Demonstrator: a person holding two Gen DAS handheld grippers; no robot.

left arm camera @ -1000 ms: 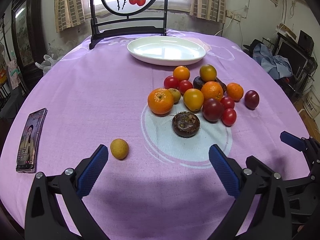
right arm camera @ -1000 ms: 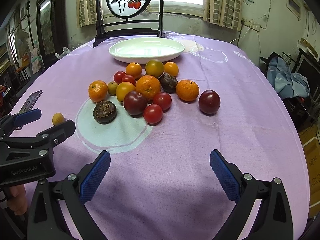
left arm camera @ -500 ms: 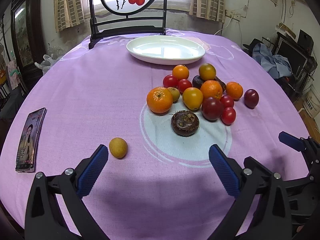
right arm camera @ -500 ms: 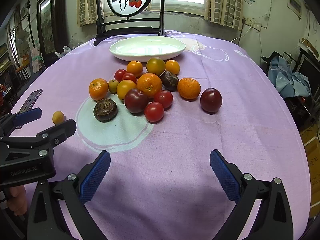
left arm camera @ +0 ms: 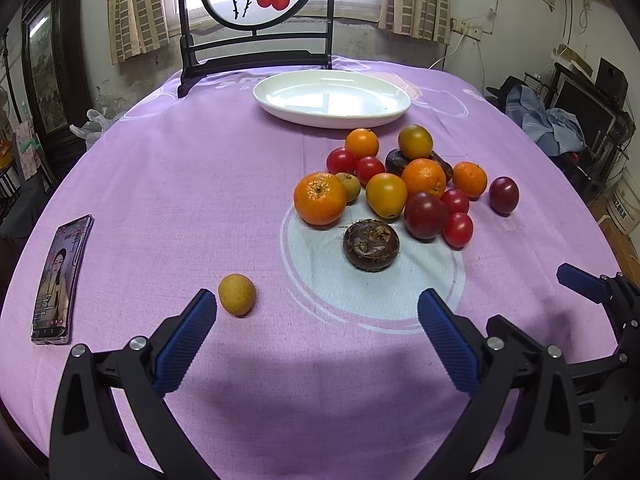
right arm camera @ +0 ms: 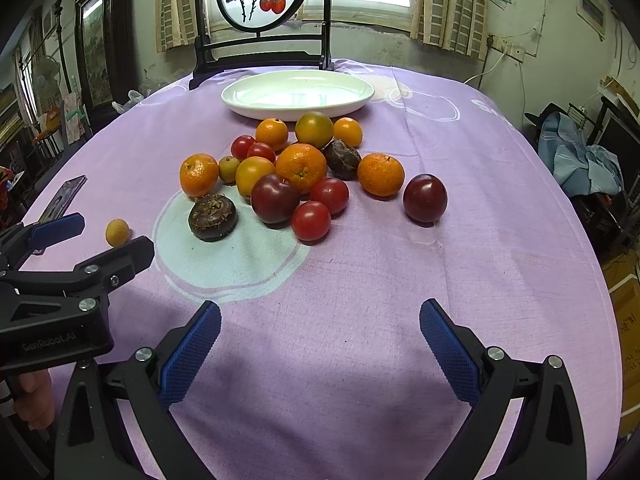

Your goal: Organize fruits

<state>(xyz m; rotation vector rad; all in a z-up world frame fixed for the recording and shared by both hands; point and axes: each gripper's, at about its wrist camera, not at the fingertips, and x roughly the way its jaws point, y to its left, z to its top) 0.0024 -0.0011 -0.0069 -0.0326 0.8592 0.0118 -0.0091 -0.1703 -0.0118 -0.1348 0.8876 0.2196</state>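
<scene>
Left gripper (left arm camera: 316, 320) and right gripper (right arm camera: 320, 326), fingers apart and holding nothing, hover over the table's (right arm camera: 500, 208) near edge. Beyond, mid-table: small yellow fruit (left arm camera: 237, 294) just beside the left gripper's fingertip, phone (left arm camera: 60, 276) at the left edge, fruit cluster (right arm camera: 296, 172). White plate (right arm camera: 298, 94) lies bare toward the far edge, before a framed screen (right arm camera: 264, 12).

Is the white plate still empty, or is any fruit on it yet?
Empty: the white plate shows only bare glaze; the fruit lies on the cloth.
</scene>
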